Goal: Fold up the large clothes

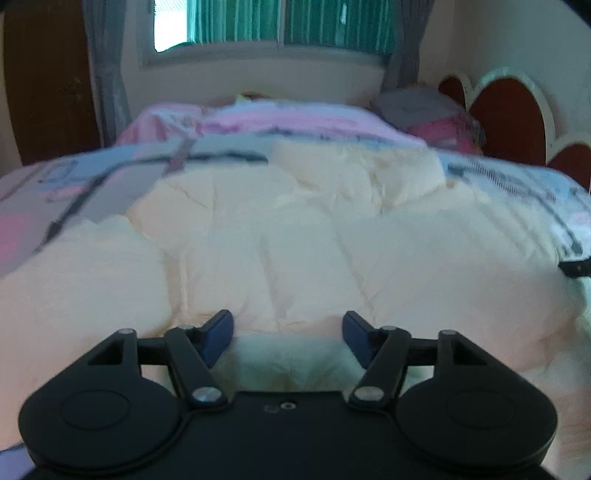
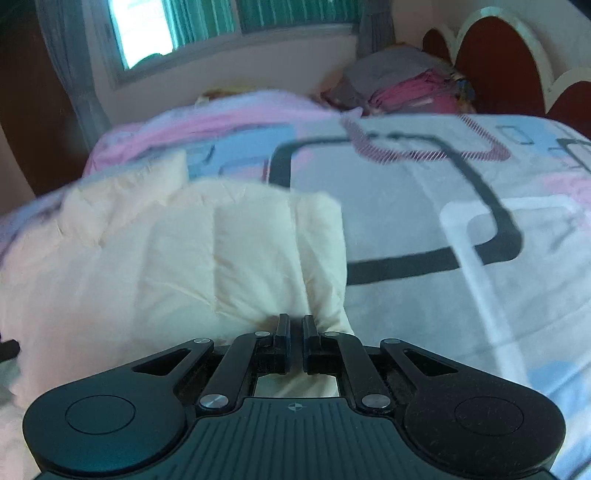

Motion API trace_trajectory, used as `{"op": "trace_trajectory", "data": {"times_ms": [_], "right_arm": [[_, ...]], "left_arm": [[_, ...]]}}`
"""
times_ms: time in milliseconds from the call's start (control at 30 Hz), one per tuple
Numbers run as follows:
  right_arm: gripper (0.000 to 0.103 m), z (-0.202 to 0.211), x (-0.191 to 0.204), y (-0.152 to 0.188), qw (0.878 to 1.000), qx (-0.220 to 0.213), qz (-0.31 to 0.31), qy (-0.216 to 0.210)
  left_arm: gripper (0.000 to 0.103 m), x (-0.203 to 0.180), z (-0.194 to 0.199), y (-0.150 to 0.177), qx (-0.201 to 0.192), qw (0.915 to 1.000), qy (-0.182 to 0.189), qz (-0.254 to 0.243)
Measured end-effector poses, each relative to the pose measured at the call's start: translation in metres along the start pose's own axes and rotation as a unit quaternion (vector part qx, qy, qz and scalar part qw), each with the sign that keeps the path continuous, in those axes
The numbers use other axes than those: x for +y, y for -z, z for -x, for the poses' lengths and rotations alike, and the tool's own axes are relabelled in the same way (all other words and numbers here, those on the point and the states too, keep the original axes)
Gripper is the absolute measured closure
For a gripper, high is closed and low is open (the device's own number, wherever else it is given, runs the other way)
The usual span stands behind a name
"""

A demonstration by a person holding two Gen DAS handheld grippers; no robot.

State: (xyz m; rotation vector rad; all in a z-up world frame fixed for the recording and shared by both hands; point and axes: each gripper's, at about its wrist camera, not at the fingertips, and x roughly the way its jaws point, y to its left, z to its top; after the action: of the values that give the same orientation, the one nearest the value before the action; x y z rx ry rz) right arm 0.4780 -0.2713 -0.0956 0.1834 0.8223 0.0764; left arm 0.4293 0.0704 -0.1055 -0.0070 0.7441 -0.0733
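Note:
A cream quilted puffer garment [image 1: 280, 236] lies spread on the bed, with a folded part at its far end. My left gripper [image 1: 288, 325] is open, its blue pads wide apart just above the garment's near edge. In the right wrist view the same garment [image 2: 177, 251] fills the left half. My right gripper [image 2: 296, 325] is shut on the garment's right near edge, with cream cloth pinched between the fingers. The right gripper's tip also shows at the right edge of the left wrist view [image 1: 576, 267].
The bed carries a pink, blue and white patterned cover [image 2: 461, 206]. A stack of folded clothes [image 2: 402, 88] sits at the far right by the scalloped headboard [image 2: 495, 55]. A window with green curtains [image 1: 273, 22] is behind. A brown wardrobe [image 1: 44, 74] stands left.

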Motion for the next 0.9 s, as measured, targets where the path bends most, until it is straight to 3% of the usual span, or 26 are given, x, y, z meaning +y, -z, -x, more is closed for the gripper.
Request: {"op": "trace_trajectory", "data": {"times_ms": [100, 167, 233, 333, 433, 600, 733, 900], "right_arm": [[0.091, 0.020, 0.005, 0.012, 1.000, -0.009, 0.007, 0.005], [0.027, 0.015, 0.010, 0.022, 1.000, 0.001, 0.018, 0.010], [0.028, 0.002, 0.014, 0.026, 0.999, 0.022, 0.030, 0.013], [0.037, 0.007, 0.016, 0.025, 0.999, 0.014, 0.022, 0.019], [0.037, 0.031, 0.019, 0.027, 1.000, -0.016, 0.009, 0.020], [0.037, 0.065, 0.029, 0.047, 1.000, -0.020, 0.014, 0.018], [0.037, 0.082, 0.035, 0.067, 1.000, -0.013, 0.013, 0.022], [0.037, 0.084, 0.043, 0.077, 1.000, -0.010, 0.005, 0.028]], "left_arm": [[0.035, 0.003, 0.020, 0.007, -0.021, 0.9997, 0.006, 0.010], [0.034, 0.005, 0.011, 0.014, 0.003, 1.0000, 0.006, 0.004], [0.033, 0.004, -0.001, 0.021, 0.023, 0.9997, 0.008, -0.005], [0.032, 0.006, 0.002, 0.016, 0.021, 0.9998, 0.003, -0.001], [0.017, 0.016, 0.024, 0.020, -0.009, 0.9998, -0.004, 0.017], [0.024, 0.063, 0.061, 0.050, -0.012, 0.9962, -0.038, 0.078], [0.032, 0.124, 0.101, 0.084, -0.021, 0.9832, -0.088, 0.158], [0.038, 0.203, 0.145, 0.127, -0.030, 0.9545, -0.147, 0.258]]}}
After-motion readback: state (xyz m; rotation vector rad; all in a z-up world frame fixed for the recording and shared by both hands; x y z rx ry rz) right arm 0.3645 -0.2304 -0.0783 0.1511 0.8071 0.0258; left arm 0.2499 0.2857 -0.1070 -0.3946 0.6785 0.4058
